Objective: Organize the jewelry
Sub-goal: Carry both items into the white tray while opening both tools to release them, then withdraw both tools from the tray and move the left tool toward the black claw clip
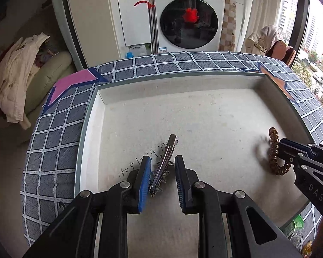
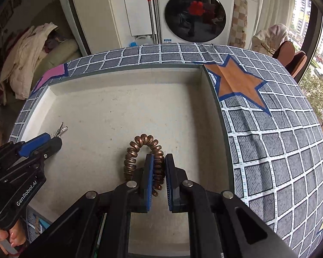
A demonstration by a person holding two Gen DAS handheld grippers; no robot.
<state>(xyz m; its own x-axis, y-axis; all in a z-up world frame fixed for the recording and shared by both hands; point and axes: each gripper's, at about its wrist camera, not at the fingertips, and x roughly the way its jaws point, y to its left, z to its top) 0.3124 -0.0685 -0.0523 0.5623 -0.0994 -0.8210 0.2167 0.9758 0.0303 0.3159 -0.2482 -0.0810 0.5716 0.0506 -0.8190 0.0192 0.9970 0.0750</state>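
A big shallow box (image 1: 92, 129) with a dusty white floor and low walls sits on a table. A gray cloth (image 2: 280, 150) with white squares covers the table. The cloth has a pink star (image 1: 73, 83) near the box's far left corner and an orange star (image 2: 239, 83) by its far right corner. Behind the table stands a white washing machine (image 1: 189, 17) with a round dark door. A mop (image 1: 151, 17) with a red hook leans beside it. On the left, a pale coat (image 1: 17, 75) lies in a heap on a soft chair. On the right, a window (image 1: 312, 43) shows tall buildings and trees.

The left gripper (image 1: 162, 167) points down into the box. Its blue pads are partly apart, and a shiny metal hair clip (image 1: 163, 163) with little star shapes stands between them. The clip's near end touches the left pad; the other pad looks clear of it, so I cannot tell if the clip is really held. The clip is long and thin. It leans away, with its tip pointing toward the far wall and a bit to the right.

The right gripper (image 2: 159, 167) also points down into the box, more to the right. Its pads are close together and pinch a curly brown hair tie (image 2: 140, 148). The loop of the tie rises up in front of the pads and bends over to the left.
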